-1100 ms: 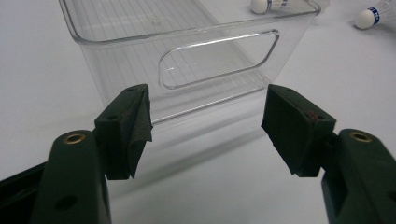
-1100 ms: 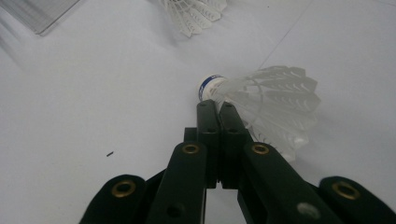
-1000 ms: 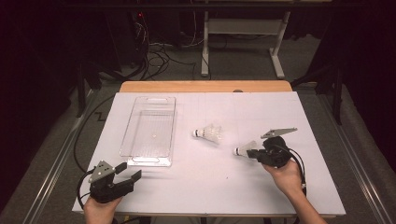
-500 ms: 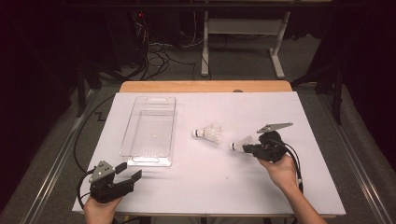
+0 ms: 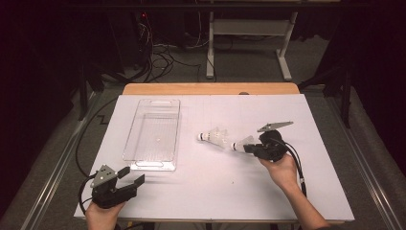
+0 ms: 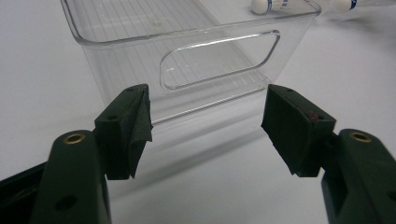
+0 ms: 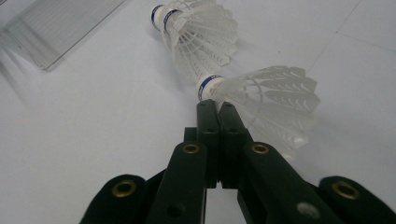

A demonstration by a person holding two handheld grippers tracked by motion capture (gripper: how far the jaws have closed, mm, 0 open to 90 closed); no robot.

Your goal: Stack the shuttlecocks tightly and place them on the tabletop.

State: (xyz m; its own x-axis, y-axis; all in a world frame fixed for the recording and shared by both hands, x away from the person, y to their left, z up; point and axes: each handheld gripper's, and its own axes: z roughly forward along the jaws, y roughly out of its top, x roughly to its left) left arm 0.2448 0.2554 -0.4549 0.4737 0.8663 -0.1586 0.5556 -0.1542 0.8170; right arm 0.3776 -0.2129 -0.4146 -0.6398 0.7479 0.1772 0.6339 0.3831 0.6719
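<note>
While the right gripper [image 5: 249,146] clamps the near shuttlecock [image 7: 261,95], the clear bin [image 5: 153,134] lies off to the left of its fingertips.

Right jaws are pressed together, pinching the shuttlecock at the edge of its skirt just behind the cork; the cork sits at the fingertips and the skirt fans out beside them. Its long axis runs roughly in line with the jaws, cork leading toward the bin. The second shuttlecock [image 5: 214,137] lies just ahead of the fingertips, between them and the bin, cork also pointing binward. The left gripper [image 5: 130,178] rests with jaws wide apart and nothing between them, the bin's handle end [image 6: 219,58] just ahead of its pads [image 6: 135,126]. Judged next move: carry the held shuttlecock over its neighbour into the bin.
</note>
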